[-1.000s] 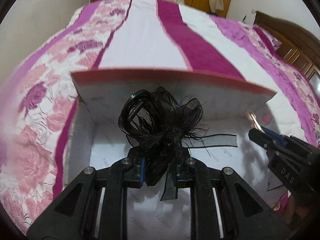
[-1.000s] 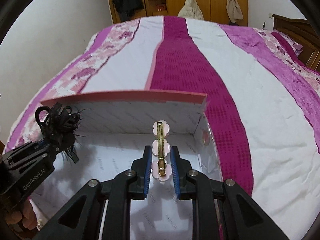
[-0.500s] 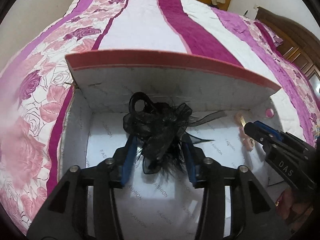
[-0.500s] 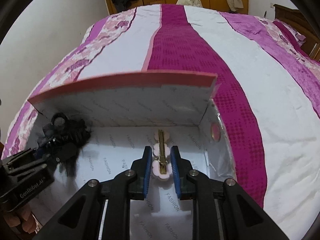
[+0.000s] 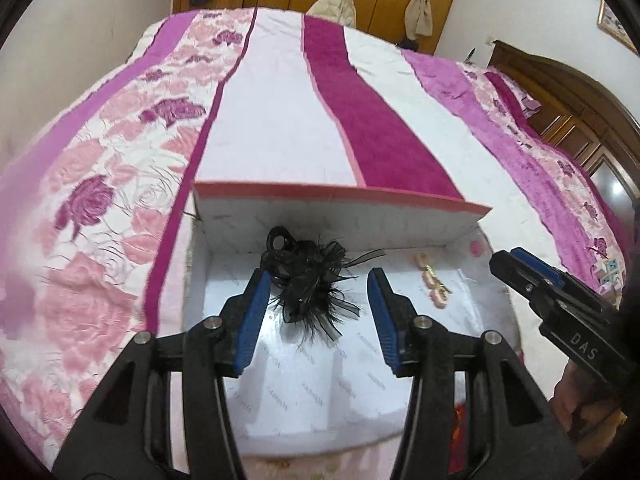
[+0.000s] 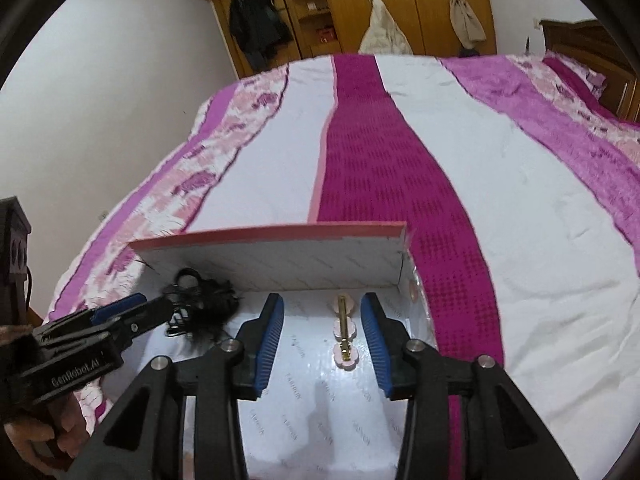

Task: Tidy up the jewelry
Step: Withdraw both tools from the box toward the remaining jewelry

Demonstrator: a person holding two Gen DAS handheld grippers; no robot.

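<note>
1. Left gripper (image 5: 316,312): jaws spread and opening. The black feather-and-mesh hair bow (image 5: 310,280) lies between them on the box floor; the pads do not press on it.
2. Right gripper (image 6: 322,340): jaws spread and opening. The gold hair clip with pink flowers (image 6: 344,330) lies flat between them, touched by neither pad.
3. Both pieces rest inside the open white-lined box (image 5: 400,232), which sits on the striped bed (image 6: 500,184). The bow is toward the left rear corner, the clip toward the right wall, well apart from each other.
4. We judge this placing step done: two items deposited and released.
5. What is left: we see a few small blocks on the quilt at the far right edge (image 5: 610,276), too small to identify. We cannot tell whether more jewelry waits. The lid stands open.
6. Writing: "FASHION" repeats across the lining paper (image 6: 294,384). "GenRobot.AI" is on the left gripper body, seen from the right wrist; "DAS" on the right gripper body, seen from the left wrist.
</note>
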